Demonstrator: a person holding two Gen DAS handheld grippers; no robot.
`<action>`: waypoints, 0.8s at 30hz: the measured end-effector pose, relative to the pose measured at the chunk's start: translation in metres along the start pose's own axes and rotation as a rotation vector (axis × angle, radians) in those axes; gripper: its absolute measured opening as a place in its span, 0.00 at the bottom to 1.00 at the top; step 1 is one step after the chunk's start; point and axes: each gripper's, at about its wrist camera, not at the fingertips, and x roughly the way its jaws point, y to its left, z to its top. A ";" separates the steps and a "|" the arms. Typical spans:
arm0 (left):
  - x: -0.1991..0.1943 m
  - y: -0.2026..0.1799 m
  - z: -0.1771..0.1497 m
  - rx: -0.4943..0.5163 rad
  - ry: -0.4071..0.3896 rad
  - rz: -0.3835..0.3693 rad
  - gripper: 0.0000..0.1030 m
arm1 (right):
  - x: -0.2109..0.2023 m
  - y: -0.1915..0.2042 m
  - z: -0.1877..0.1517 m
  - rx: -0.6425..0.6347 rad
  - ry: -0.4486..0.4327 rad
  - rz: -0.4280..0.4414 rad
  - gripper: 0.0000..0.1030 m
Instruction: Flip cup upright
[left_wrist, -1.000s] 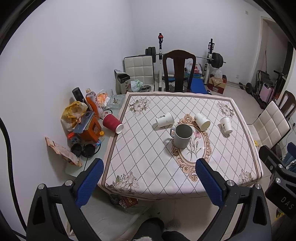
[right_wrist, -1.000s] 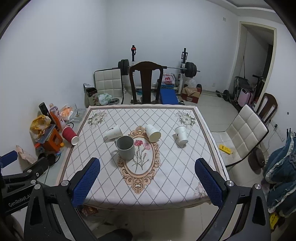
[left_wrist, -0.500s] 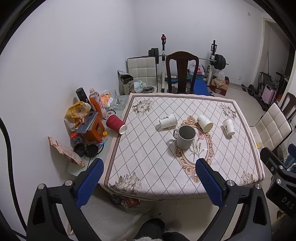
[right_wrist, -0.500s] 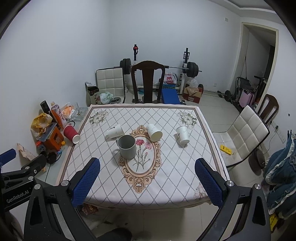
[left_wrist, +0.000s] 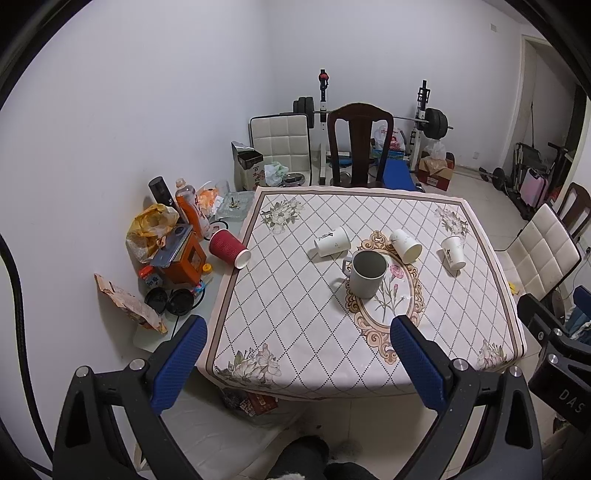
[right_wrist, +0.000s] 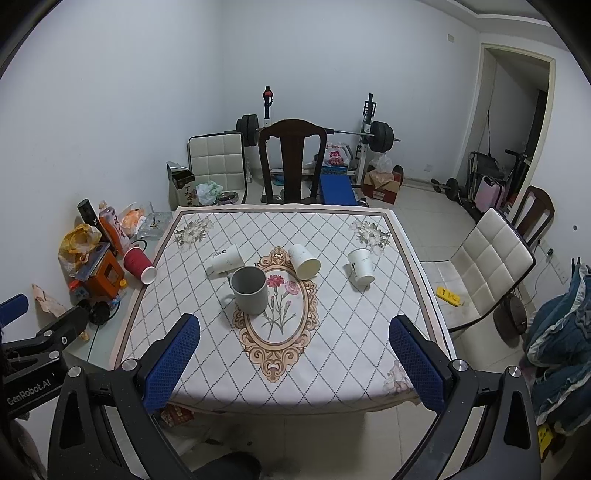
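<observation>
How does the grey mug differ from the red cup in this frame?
The grey mug stands upright on the tablecloth, mouth up; the red cup lies on its side at the cloth's left edge. The mug has a handle and smooth walls; the red cup is ribbed and has none. Neither is held by a gripper.

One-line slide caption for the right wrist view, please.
Open right tongs face a table with an upright grey mug and three tipped white paper cups.

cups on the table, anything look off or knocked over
Yes: three white paper cups lie tipped on the tablecloth, and a red cup lies at its left edge. Only the grey mug stands upright.
</observation>
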 end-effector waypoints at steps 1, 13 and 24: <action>0.000 0.000 0.000 0.000 0.001 0.000 0.98 | 0.000 -0.002 -0.001 0.001 0.000 0.000 1.00; -0.002 -0.004 -0.002 0.000 0.007 -0.002 0.98 | -0.002 -0.003 -0.001 -0.001 -0.002 0.000 1.00; -0.002 -0.005 -0.003 0.000 0.007 -0.004 0.98 | -0.005 -0.005 -0.001 -0.012 -0.001 0.016 1.00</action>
